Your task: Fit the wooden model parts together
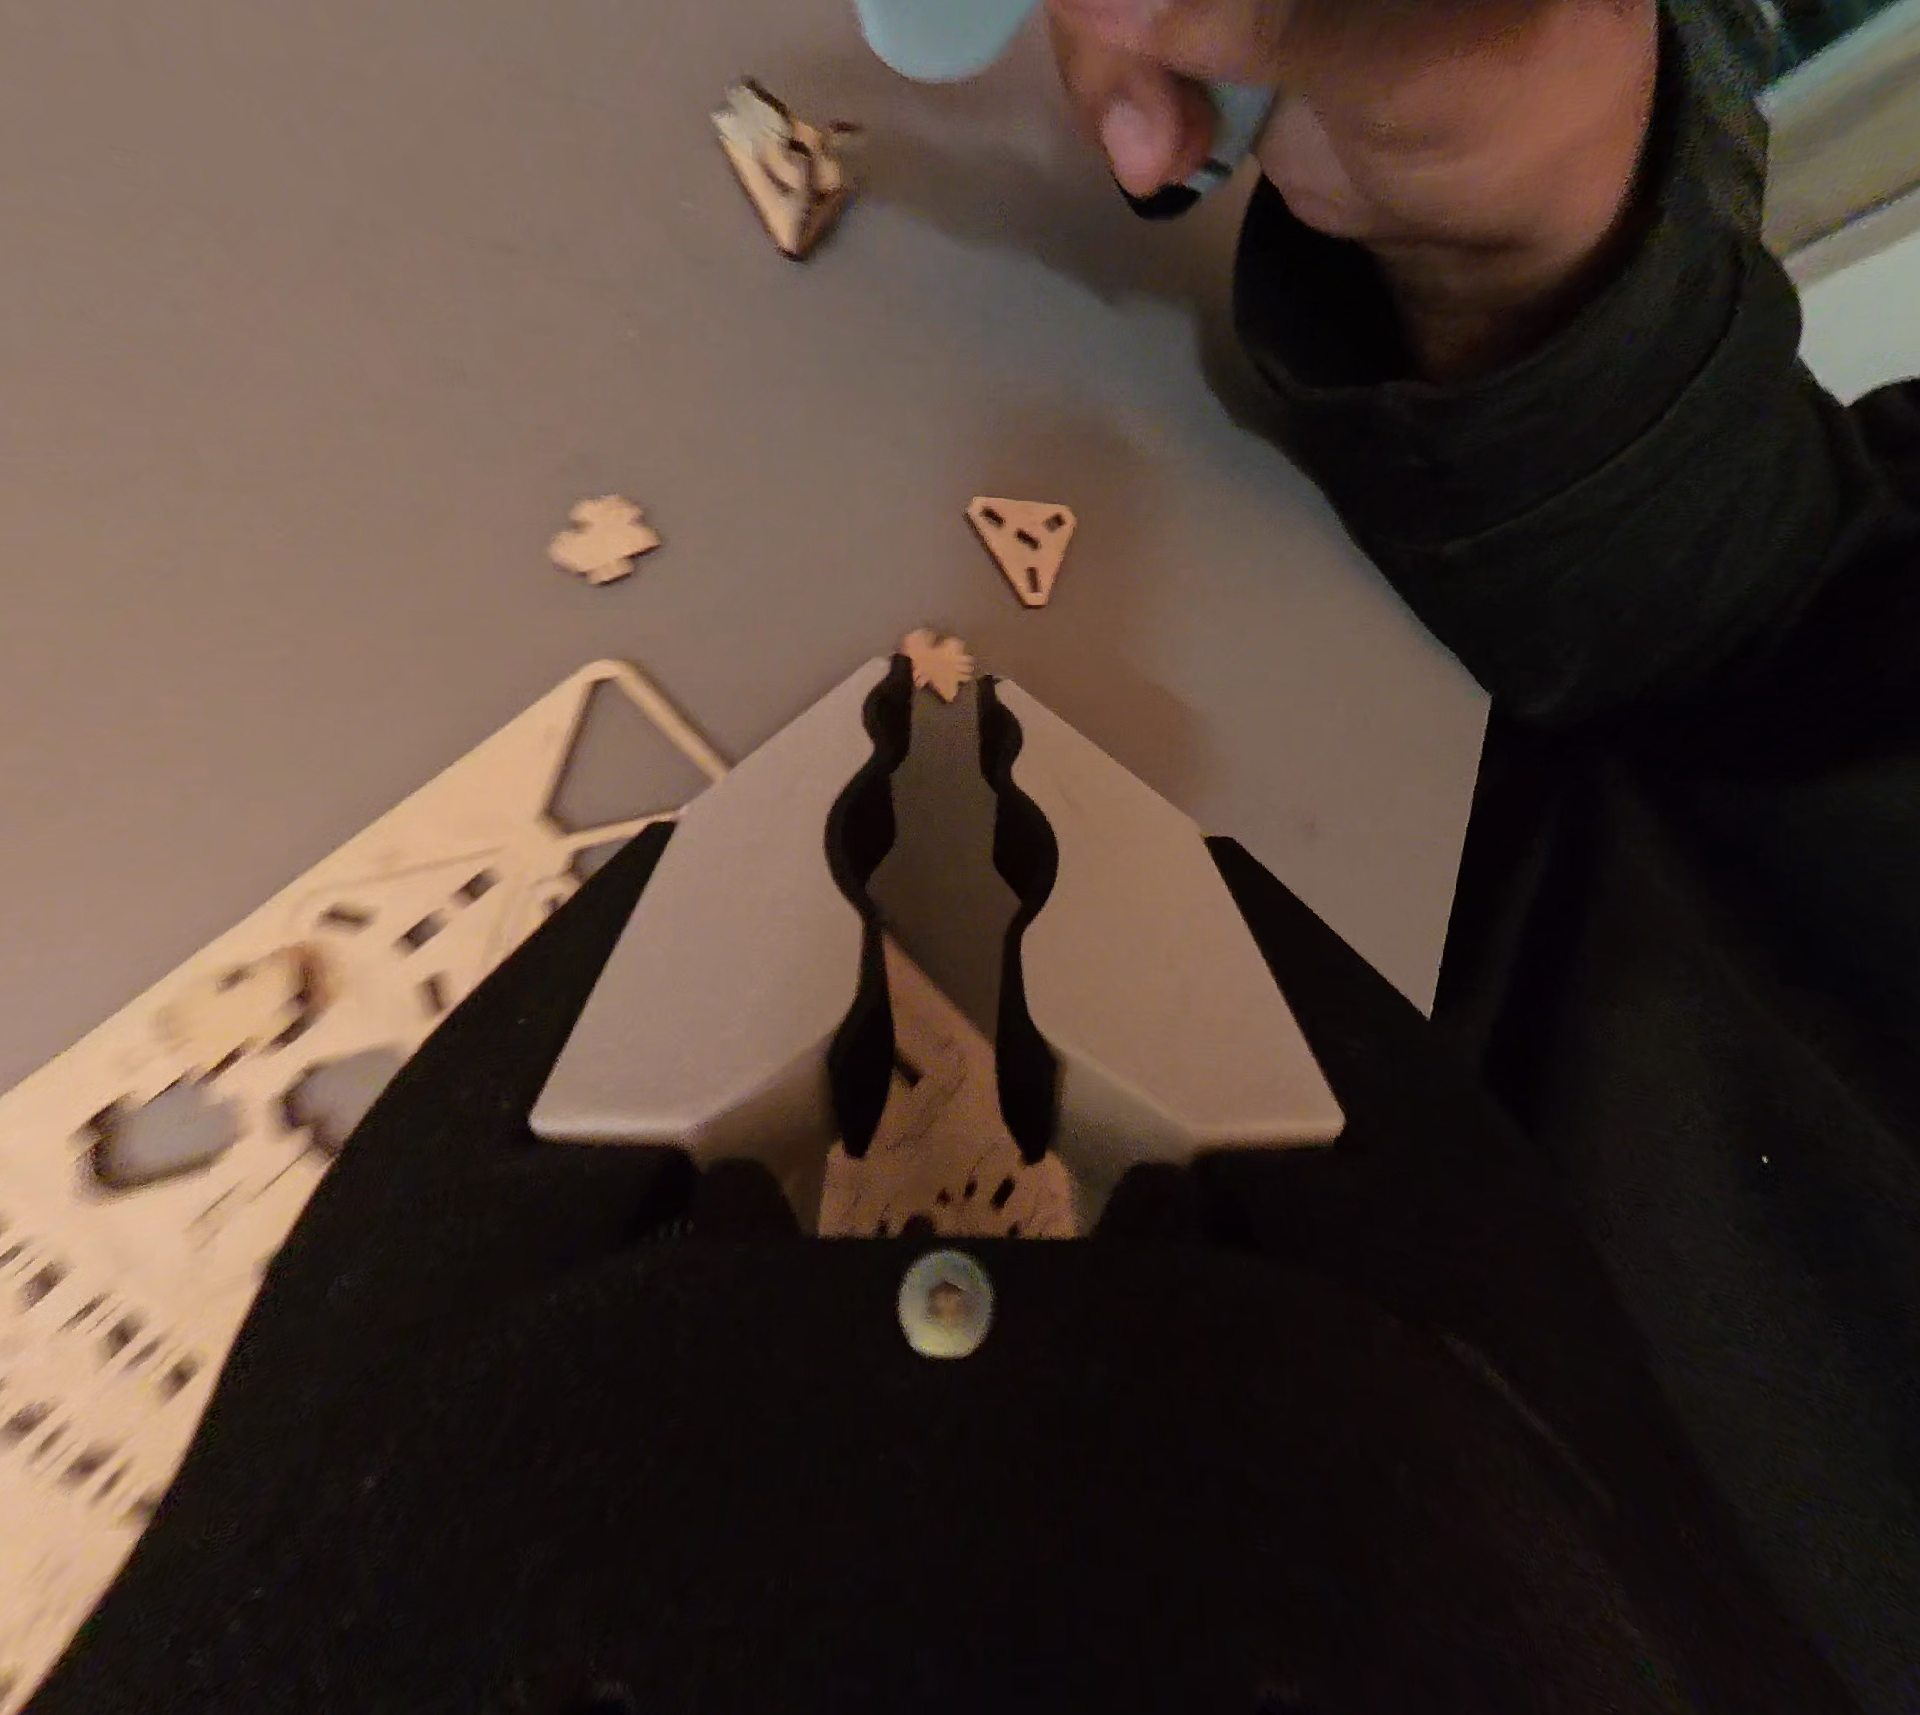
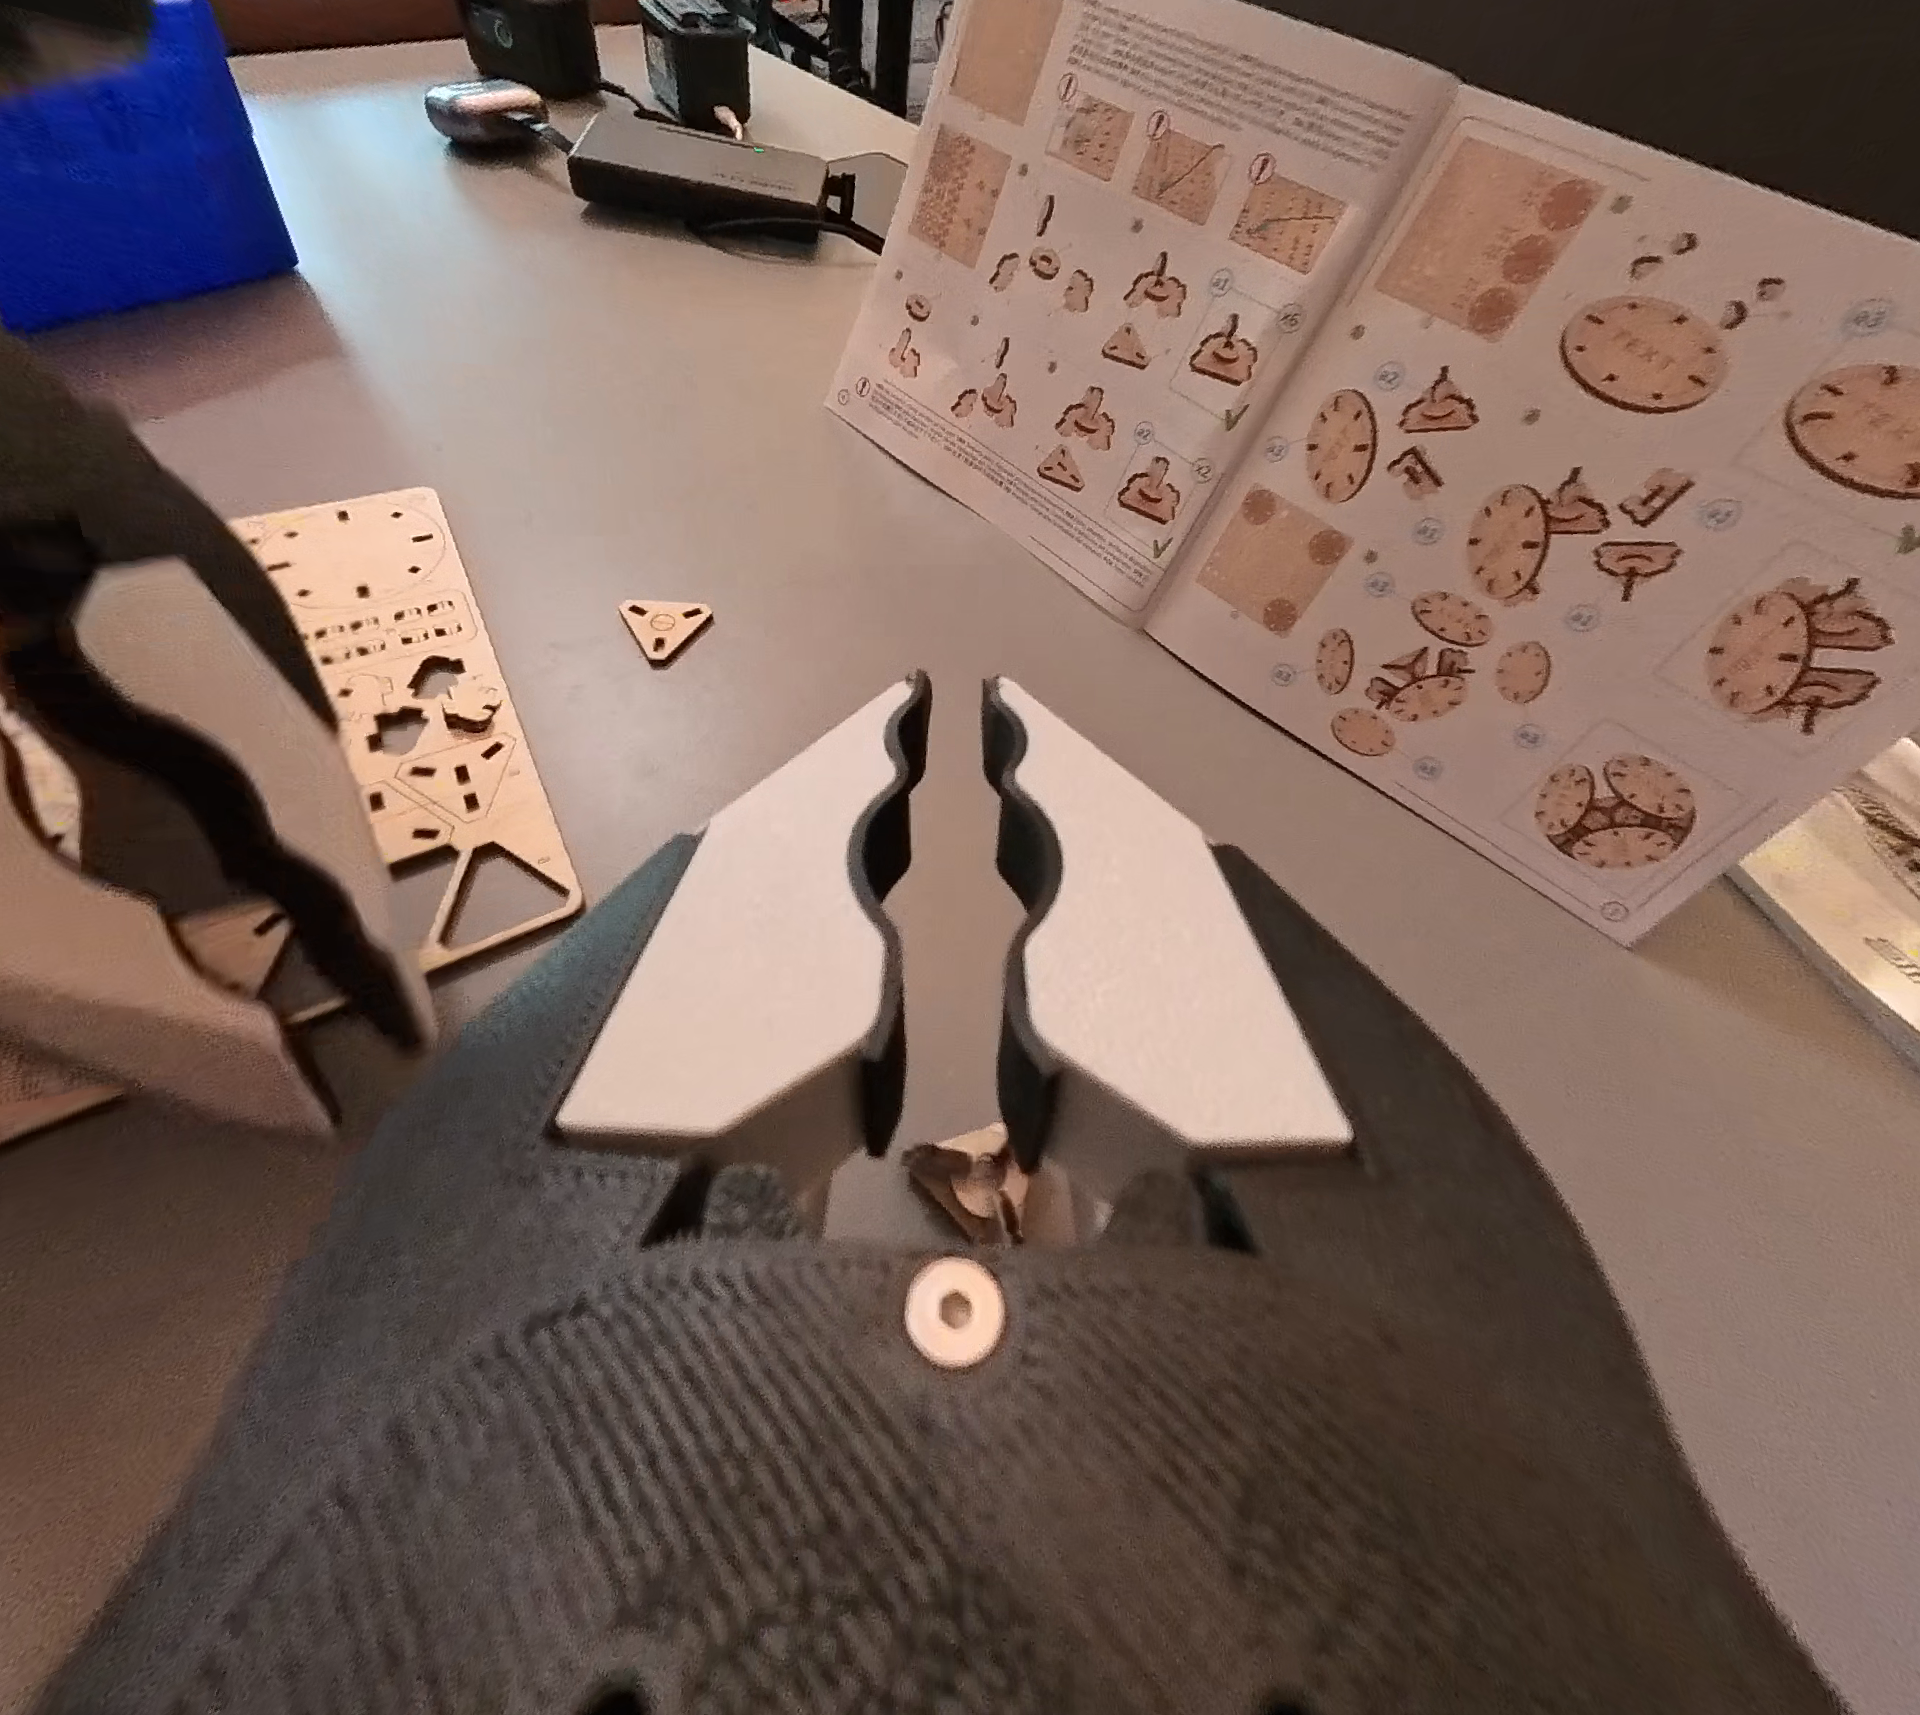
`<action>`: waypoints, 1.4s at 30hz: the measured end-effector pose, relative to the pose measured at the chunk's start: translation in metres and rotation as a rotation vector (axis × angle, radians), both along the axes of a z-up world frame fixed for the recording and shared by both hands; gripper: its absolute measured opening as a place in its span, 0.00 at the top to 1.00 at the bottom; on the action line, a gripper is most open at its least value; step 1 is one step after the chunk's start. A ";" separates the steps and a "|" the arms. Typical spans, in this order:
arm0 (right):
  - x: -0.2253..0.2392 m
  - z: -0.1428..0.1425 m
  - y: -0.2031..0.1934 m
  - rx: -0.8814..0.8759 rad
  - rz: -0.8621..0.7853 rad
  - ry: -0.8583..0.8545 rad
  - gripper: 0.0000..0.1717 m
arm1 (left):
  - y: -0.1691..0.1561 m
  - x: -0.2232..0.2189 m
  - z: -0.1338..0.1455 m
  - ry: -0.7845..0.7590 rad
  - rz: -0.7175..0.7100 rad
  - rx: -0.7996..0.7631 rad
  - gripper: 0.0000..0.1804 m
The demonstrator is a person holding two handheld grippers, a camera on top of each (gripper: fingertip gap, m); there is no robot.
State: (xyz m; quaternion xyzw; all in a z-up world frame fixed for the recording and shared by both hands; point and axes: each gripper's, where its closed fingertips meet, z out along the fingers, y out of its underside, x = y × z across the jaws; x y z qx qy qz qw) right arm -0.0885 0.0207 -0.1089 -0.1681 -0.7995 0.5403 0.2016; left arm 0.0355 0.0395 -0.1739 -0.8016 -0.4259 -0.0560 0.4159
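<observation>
My left gripper (image 1: 940,689) is slightly open over the grey table (image 1: 312,315). A small notched wooden piece (image 1: 938,663) lies at its fingertips, against the left tip and with a sliver of space to the right tip. It is not clamped. A clover-shaped piece (image 1: 603,538) and a slotted wooden triangle (image 1: 1023,545) lie just beyond. My right gripper (image 2: 956,689) is slightly open with nothing between its tips. A small assembled wooden part (image 2: 971,1187) shows below its finger bases. The part also shows on the table in the left wrist view (image 1: 790,174).
A punched wooden parts sheet (image 2: 416,709) lies to the left and also shows in the left wrist view (image 1: 260,990). A loose triangle (image 2: 665,626) lies ahead. An open instruction booklet (image 2: 1351,418) leans at the right. A blue box (image 2: 114,190) and black chargers (image 2: 707,174) stand farther back. A person's hand (image 1: 1299,86) and dark sleeve are near. The tips of one gripper are about 15 cm away from the tips of the other. The clover-shaped piece (image 1: 603,538) sits 6 cm or so from the ends of my left fingers.
</observation>
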 end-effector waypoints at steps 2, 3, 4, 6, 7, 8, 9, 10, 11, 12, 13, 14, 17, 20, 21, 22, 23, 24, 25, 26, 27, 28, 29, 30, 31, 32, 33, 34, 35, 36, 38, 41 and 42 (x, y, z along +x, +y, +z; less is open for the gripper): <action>0.001 -0.001 -0.001 0.000 0.005 -0.004 0.95 | -0.026 -0.007 0.013 0.031 0.071 0.023 0.91; 0.001 -0.001 -0.002 -0.003 0.007 -0.007 0.95 | -0.042 -0.010 0.020 0.042 0.117 0.042 0.91; 0.002 -0.001 -0.002 -0.006 0.009 -0.010 0.95 | -0.058 -0.014 0.026 0.052 0.169 0.061 0.91; 0.003 -0.001 -0.004 -0.012 0.016 -0.017 0.95 | -0.093 -0.021 0.031 0.070 0.281 0.072 0.91; 0.004 -0.002 -0.005 -0.014 0.019 -0.020 0.95 | -0.109 -0.024 0.029 0.075 0.333 0.052 0.91; 0.004 -0.002 -0.006 -0.014 0.021 -0.022 0.95 | -0.120 -0.025 0.026 0.079 0.360 0.029 0.90; 0.005 -0.003 -0.006 -0.012 0.022 -0.022 0.95 | -0.126 -0.025 0.023 0.085 0.363 0.012 0.90; 0.005 -0.004 -0.006 -0.010 0.022 -0.022 0.95 | -0.127 -0.025 0.020 0.091 0.355 0.002 0.89; 0.005 -0.004 -0.007 -0.007 0.022 -0.022 0.95 | -0.124 -0.025 0.018 0.097 0.341 -0.004 0.88; 0.005 -0.005 -0.007 -0.004 0.022 -0.022 0.95 | -0.120 -0.026 0.013 0.095 0.324 -0.019 0.87; 0.005 -0.006 -0.007 -0.002 0.021 -0.023 0.95 | -0.116 -0.026 0.007 0.087 0.308 -0.048 0.86; 0.004 -0.006 -0.007 -0.001 0.020 -0.023 0.95 | -0.112 -0.026 0.000 0.080 0.291 -0.090 0.83; 0.003 -0.006 -0.006 -0.008 0.018 -0.028 0.95 | -0.111 -0.030 -0.019 0.107 0.277 -0.263 0.83; 0.004 -0.004 -0.007 -0.019 0.022 -0.033 0.95 | -0.113 -0.034 -0.021 0.138 0.293 -0.334 0.92; 0.004 -0.004 -0.007 -0.019 0.022 -0.033 0.95 | -0.111 -0.034 -0.021 0.140 0.293 -0.322 0.95; 0.005 -0.004 -0.007 -0.018 0.022 -0.030 0.95 | -0.109 -0.034 -0.019 0.137 0.291 -0.301 0.98; 0.005 -0.003 -0.006 -0.017 0.022 -0.026 0.95 | -0.108 -0.033 -0.018 0.130 0.293 -0.279 1.00; 0.005 -0.003 -0.006 -0.018 0.021 -0.024 0.95 | -0.108 -0.034 -0.016 0.125 0.299 -0.259 1.00; 0.004 -0.002 -0.006 -0.019 0.020 -0.022 0.95 | -0.109 -0.034 -0.014 0.120 0.312 -0.236 1.00; 0.004 -0.002 -0.006 -0.021 0.020 -0.022 0.95 | -0.110 -0.035 -0.013 0.111 0.325 -0.214 1.00; 0.004 -0.001 -0.006 -0.024 0.020 -0.023 0.95 | -0.111 -0.035 -0.012 0.106 0.336 -0.192 1.00; 0.004 -0.001 -0.006 -0.026 0.019 -0.023 0.95 | -0.111 -0.036 -0.009 0.104 0.345 -0.152 1.00; 0.004 -0.001 -0.005 -0.027 0.019 -0.023 0.95 | -0.111 -0.037 -0.004 0.104 0.356 -0.104 1.00; 0.004 0.000 -0.005 -0.027 0.018 -0.022 0.95 | -0.111 -0.038 0.001 0.108 0.372 -0.056 1.00; 0.004 0.000 -0.005 -0.027 0.018 -0.022 0.95 | -0.114 -0.040 0.006 0.113 0.393 -0.016 1.00; 0.004 -0.001 -0.006 -0.027 0.020 -0.023 0.95 | -0.120 -0.042 0.010 0.122 0.422 0.008 1.00; 0.005 -0.001 -0.006 -0.026 0.021 -0.024 0.95 | -0.127 -0.043 0.013 0.134 0.450 0.019 1.00; 0.005 -0.001 -0.006 -0.024 0.021 -0.023 0.95 | -0.132 -0.044 0.015 0.147 0.465 0.024 1.00; 0.005 -0.001 -0.006 -0.023 0.021 -0.021 0.95 | -0.135 -0.043 0.018 0.156 0.470 0.030 1.00; 0.005 -0.001 -0.006 -0.022 0.021 -0.020 0.95 | -0.136 -0.043 0.020 0.160 0.467 0.040 1.00; 0.004 -0.002 -0.006 -0.020 0.019 -0.018 0.95 | -0.132 -0.041 0.024 0.164 0.443 0.069 1.00; 0.003 -0.001 -0.005 -0.024 0.014 -0.021 0.95 | -0.118 -0.034 0.023 0.169 0.343 0.062 1.00; 0.003 -0.001 -0.004 -0.026 0.013 -0.022 0.95 | -0.117 -0.033 0.017 0.166 0.330 0.015 1.00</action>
